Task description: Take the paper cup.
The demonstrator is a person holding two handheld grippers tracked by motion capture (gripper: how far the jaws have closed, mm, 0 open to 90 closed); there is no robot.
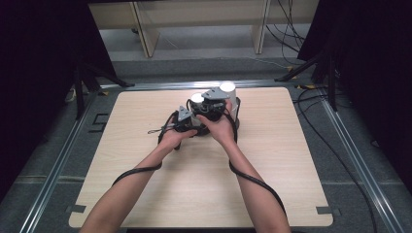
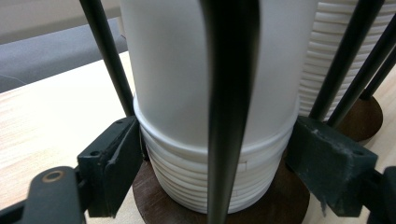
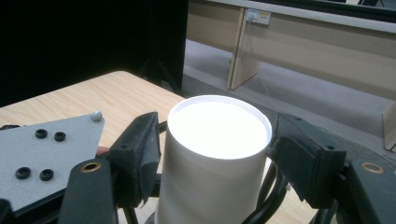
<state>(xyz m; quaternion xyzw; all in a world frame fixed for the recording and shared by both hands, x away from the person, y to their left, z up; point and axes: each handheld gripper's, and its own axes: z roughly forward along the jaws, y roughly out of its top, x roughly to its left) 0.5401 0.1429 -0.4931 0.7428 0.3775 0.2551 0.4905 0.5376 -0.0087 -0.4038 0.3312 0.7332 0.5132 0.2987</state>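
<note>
Both hands met at the counter [image 1: 145,160] centre, toward its far half; left gripper [image 1: 187,121] low beside the stand, right gripper [image 1: 214,104] higher and just behind it; cables trailed back along both forearms; in the left gripper view the jaws sat either side of a white cup stack [image 2: 210,140] near its ribbed lower rims, left jaw pad touching or nearly touching the stack, right pad close beside it, so jaws narrow around the stack, firm grip could not be told; stack stood upright on a round dark wood base [image 2: 285,200] with thin black rods [image 2: 109,56] rising around it, one rod crossing right in front of the camera; a second ribbed stack [image 2: 327,51] stood just behind on the right on its own base; in the right gripper view the jaws flanked the top cup [image 3: 215,154] just under its rim, left pad at the cup wall, right pad near the rim with a slight gap, contact unclear; cup seen bottom-up, flat white top bright; grey plate [image 3: 42,154] of the left gripper showed at lower left; floor, wooden bench legs and wall socket beyond the counter edge.
</note>
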